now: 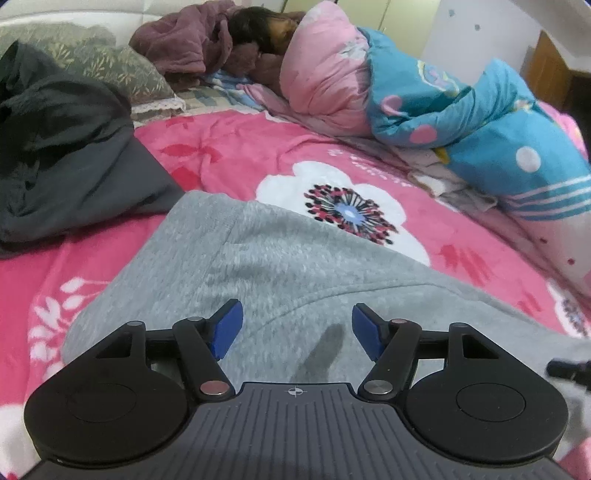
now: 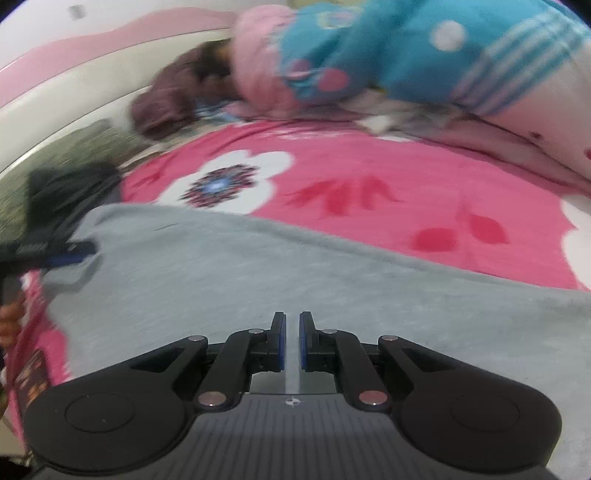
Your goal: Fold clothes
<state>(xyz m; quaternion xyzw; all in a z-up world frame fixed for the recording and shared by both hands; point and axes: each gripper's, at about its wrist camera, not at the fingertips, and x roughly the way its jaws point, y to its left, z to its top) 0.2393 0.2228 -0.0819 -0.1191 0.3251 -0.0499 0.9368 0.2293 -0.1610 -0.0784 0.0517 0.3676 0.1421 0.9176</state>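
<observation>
L tongs: left gripper (image 1: 297, 325) wide apart, blue pads (image 1: 227, 328) clear of cloth, nothing between them; hovers over the grey garment (image 1: 258, 266).
R tongs: right gripper (image 2: 292, 341) nearly closed, only a narrow slit between pads; a thin grey strip shows in the slit, but can't tell if cloth is pinched.
Garment spot: grey garment lies flat on the pink floral bedspread (image 1: 229, 155), near edge of bed, under both grippers.
Garment axis: in right wrist view the long side runs L–R across the frame, far edge a near-straight line; in left wrist view a folded corner points away toward the white flower print (image 1: 343, 206), seam running diagonally to the R.
Only in L view: dark grey clothes pile (image 1: 62, 147) to the L, touching bedspread; patterned pillow (image 1: 110, 66); person lying (image 1: 258, 33) under pink-and-blue quilt (image 1: 424, 103) at far side; all sharp.
Only in R view: other gripper's blue tip (image 2: 72, 253) at garment's L edge; fingers (image 2: 9, 317) of a hand at far L; view blurred.
</observation>
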